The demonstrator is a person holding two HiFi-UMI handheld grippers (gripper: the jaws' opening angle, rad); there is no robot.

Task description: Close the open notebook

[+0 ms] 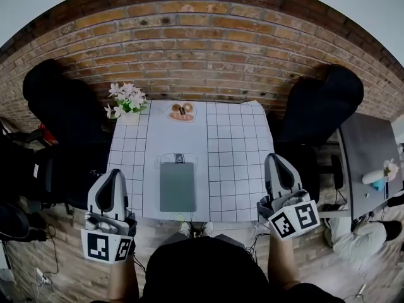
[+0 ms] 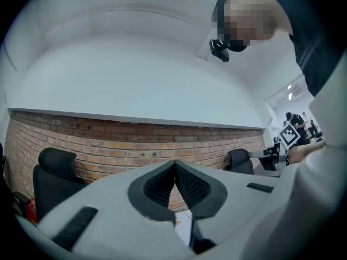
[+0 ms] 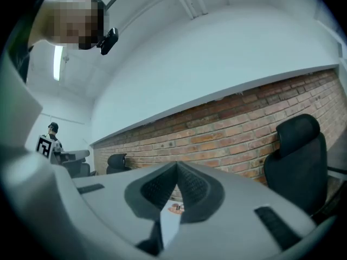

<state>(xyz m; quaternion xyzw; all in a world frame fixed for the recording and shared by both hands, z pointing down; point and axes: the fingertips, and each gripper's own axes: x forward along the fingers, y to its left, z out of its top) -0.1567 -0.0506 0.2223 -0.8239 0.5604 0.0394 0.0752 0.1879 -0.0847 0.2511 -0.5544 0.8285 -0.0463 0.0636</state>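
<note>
Notebook point(image 1: 177, 187), seemingly closed, long axis pointing away, lies between left tool point(image 1: 115, 175) and right tool point(image 1: 276, 161), left nearer; both tools' jaws together, empty.

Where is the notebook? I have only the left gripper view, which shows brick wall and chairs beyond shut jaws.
Observer: In the head view the notebook lies flat on the table, near its front edge, grey cover up. It looks closed.
Operator: Is either hand-held gripper near it?
Observer: No. The left hand-held gripper is by the table's left edge and the right hand-held gripper by its right edge, both apart from the notebook.
Operator: Is the right one holding anything?
Observer: No. The right gripper view shows its jaws together with nothing between them.
</note>
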